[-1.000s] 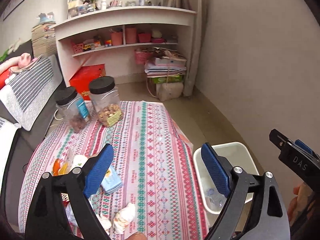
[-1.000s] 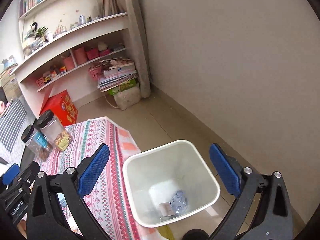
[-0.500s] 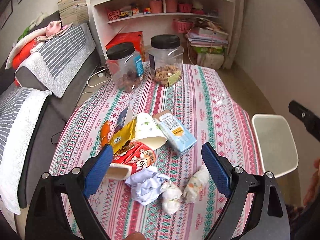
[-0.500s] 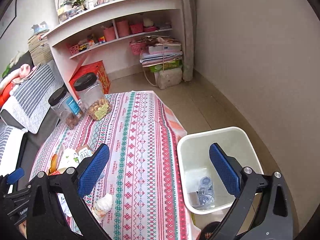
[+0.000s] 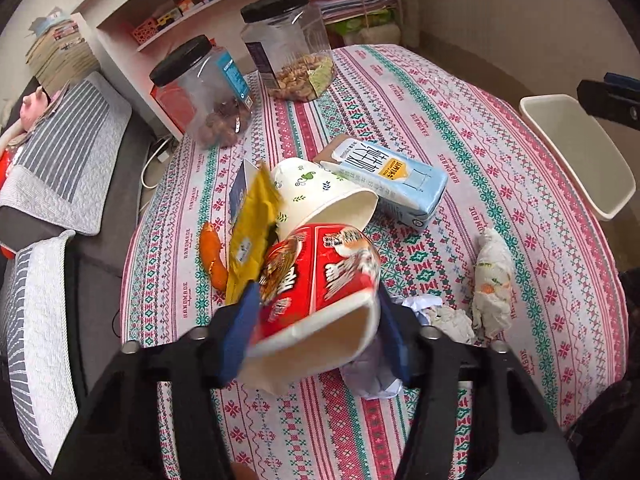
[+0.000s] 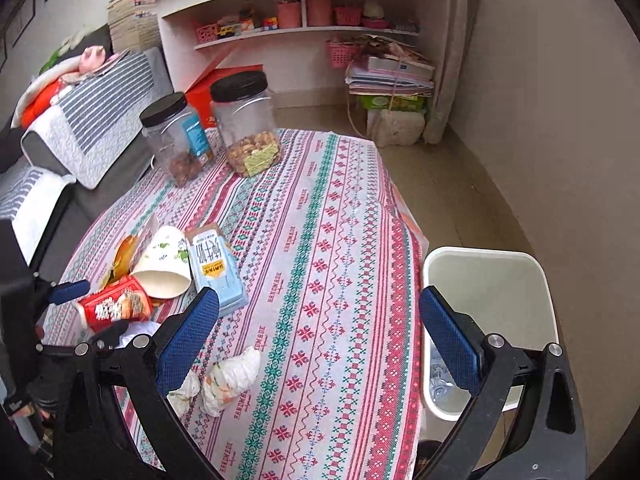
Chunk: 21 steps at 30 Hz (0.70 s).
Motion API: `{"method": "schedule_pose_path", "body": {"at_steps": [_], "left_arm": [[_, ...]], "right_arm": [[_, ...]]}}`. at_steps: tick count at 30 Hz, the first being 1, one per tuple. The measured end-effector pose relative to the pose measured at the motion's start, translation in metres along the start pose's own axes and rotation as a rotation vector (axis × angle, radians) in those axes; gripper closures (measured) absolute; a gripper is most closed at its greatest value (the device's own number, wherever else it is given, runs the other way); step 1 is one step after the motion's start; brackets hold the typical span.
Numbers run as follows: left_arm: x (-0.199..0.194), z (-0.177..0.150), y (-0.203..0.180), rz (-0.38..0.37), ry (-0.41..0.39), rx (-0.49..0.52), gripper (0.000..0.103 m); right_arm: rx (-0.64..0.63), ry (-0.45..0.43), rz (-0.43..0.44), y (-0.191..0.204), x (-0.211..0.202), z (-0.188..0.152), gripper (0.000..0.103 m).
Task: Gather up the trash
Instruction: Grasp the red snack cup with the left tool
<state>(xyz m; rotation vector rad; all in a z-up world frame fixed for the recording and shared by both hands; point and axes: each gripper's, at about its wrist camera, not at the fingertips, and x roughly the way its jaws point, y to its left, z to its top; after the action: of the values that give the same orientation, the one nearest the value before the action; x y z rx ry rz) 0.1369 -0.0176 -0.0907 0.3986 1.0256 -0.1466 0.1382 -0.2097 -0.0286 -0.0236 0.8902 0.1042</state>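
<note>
Patterned tablecloth table (image 6: 328, 240), two black-lidded jars (image 6: 244, 120), blue carton (image 6: 218, 276), white paper cup (image 6: 164, 260), crumpled tissues (image 6: 230, 380)

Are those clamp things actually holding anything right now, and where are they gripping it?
The left gripper pinches the red noodle cup across its sides near the open rim. The right gripper is open and holds nothing.

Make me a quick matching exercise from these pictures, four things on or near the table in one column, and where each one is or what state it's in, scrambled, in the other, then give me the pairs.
Things:
1. red cup
2. blue carton
3. white bin
4. nut jar

Places or states:
A. on the floor beside the table
B. lying flat on the tablecloth
C. squeezed between the left gripper fingers
D. upright at the table's far end, black lid on

Pairs: 1-C, 2-B, 3-A, 4-D
</note>
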Motion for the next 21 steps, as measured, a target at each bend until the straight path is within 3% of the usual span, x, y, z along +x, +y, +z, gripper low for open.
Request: {"method": "schedule_pose_path", "body": {"at_steps": [1, 3, 5, 10, 21], "left_arm": [[-0.002, -0.001, 0.004, -0.002, -0.014, -0.006, 0.062], [-0.01, 0.001, 0.012, -0.069, -0.024, -0.038, 0.072], [-0.026, 0.003, 0.02, -0.129, -0.063, -0.066, 0.076], [-0.073, 0.001, 0.056, -0.235, -0.197, -0.201, 0.077], [-0.098, -0.008, 0.113, -0.148, -0.288, -0.397, 0.077]], "right_arm": [[-0.014, 0.009, 0.007, 0.005, 0.002, -0.001, 0.007], [-0.034, 0.023, 0.024, 0.013, 0.007, -0.002, 0.007], [-0.048, 0.033, 0.033, 0.018, 0.012, -0.004, 0.007], [-0.053, 0.072, 0.105, 0.032, 0.02, -0.006, 0.007], [-0.211, 0.227, 0.297, 0.108, 0.045, -0.029, 0.007]]}}
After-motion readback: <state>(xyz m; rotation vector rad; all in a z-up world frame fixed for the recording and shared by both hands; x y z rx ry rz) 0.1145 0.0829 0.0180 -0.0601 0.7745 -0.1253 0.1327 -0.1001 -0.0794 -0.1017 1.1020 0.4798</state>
